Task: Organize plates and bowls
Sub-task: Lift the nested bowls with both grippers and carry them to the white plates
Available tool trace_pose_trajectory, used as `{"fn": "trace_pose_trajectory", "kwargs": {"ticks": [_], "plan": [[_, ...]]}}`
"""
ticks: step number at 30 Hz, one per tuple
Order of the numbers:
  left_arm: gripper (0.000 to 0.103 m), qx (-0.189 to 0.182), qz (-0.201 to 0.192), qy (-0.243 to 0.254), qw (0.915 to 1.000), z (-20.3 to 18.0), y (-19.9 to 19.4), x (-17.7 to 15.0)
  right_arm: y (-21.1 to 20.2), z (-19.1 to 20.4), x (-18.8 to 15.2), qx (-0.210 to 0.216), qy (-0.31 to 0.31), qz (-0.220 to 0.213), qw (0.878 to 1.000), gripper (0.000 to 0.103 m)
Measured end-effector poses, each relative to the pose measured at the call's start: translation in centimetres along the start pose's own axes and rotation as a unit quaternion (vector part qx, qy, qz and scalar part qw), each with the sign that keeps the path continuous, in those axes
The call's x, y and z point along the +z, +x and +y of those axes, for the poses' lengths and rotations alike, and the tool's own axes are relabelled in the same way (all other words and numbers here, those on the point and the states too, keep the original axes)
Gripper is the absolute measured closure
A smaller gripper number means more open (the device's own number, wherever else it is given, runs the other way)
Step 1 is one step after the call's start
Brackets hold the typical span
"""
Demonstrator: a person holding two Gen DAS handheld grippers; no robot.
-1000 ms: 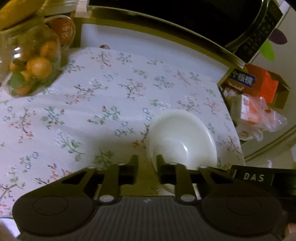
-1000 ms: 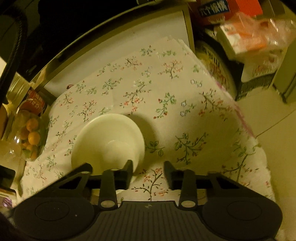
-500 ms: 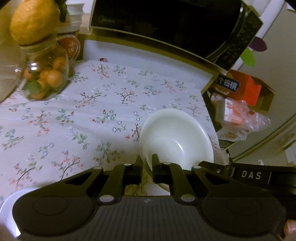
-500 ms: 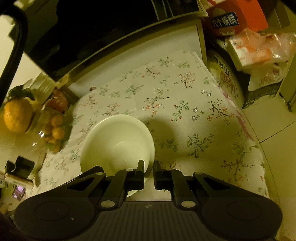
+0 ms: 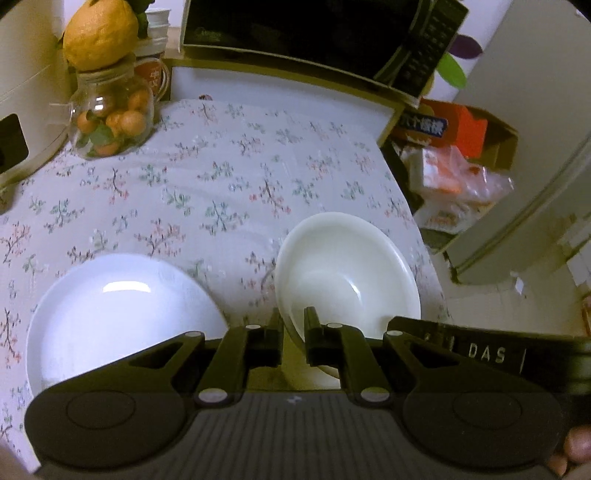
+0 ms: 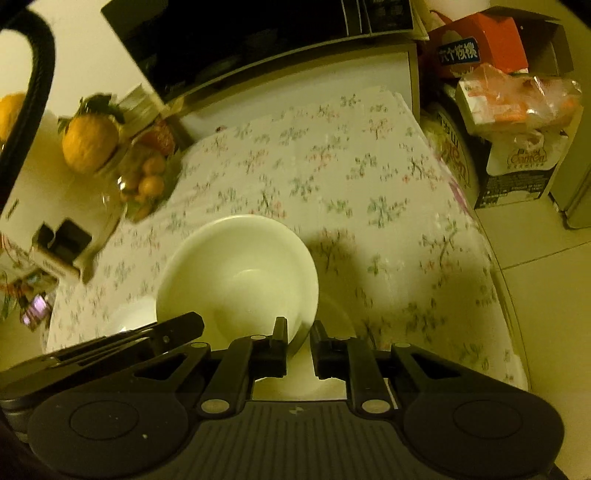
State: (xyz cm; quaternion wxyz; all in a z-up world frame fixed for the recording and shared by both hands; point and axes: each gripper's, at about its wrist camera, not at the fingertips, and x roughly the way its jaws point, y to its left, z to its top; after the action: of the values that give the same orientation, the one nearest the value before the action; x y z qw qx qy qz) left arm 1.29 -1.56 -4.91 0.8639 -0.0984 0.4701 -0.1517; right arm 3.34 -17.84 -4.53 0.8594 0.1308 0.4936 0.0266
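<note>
A white bowl [image 5: 347,273] is held above the floral tablecloth [image 5: 229,184] by both grippers. My left gripper [image 5: 293,321] is shut on its near left rim. My right gripper [image 6: 298,332] is shut on the same bowl [image 6: 236,273] at its near right rim. A white plate [image 5: 118,314] lies flat on the cloth to the left of the bowl; its edge [image 6: 129,317] shows under the bowl in the right wrist view. The left gripper's body [image 6: 110,347] shows at the lower left of the right wrist view.
A glass jar of small oranges [image 5: 110,118] with a large citrus on top stands at the back left. A microwave [image 5: 314,33] sits behind the table. Boxes and bags [image 5: 450,158] crowd the right side. A white appliance [image 5: 22,92] stands at the far left.
Both grippers closed on the bowl's rim and lifted it off the cloth. The views pulled back and up, which brought the white plate into sight at the left.
</note>
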Motion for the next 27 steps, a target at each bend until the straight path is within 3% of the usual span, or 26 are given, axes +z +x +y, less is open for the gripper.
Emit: {"fn": "trace_pose_trajectory", "kwargs": {"ticks": [16,18,22,24,27], "plan": [[0.090,0.039,0.013,0.049,0.9980,-1.4,1.6,-1.9,0.5,-1.0,-2.3,-0.007,-0.007,0.024,1.000,0.088],[0.084,0.040,0.014,0.051,0.9978,-1.3,1.6,-2.1,0.7,-1.0,-2.3,-0.006,-0.008,0.027,1.000,0.087],[0.079,0.050,0.012,0.054,0.9972,-1.3,1.4,-2.2,0.7,-0.8,-2.3,-0.008,-0.014,0.030,0.999,0.081],[0.078,0.051,0.014,0.051,0.9973,-1.2,1.3,-2.2,0.7,-0.8,-2.2,-0.012,-0.016,0.029,0.999,0.072],[0.074,0.052,0.012,0.048,0.9975,-1.0,1.1,-2.1,0.5,-0.9,-2.1,-0.019,-0.019,0.023,0.999,0.070]]}}
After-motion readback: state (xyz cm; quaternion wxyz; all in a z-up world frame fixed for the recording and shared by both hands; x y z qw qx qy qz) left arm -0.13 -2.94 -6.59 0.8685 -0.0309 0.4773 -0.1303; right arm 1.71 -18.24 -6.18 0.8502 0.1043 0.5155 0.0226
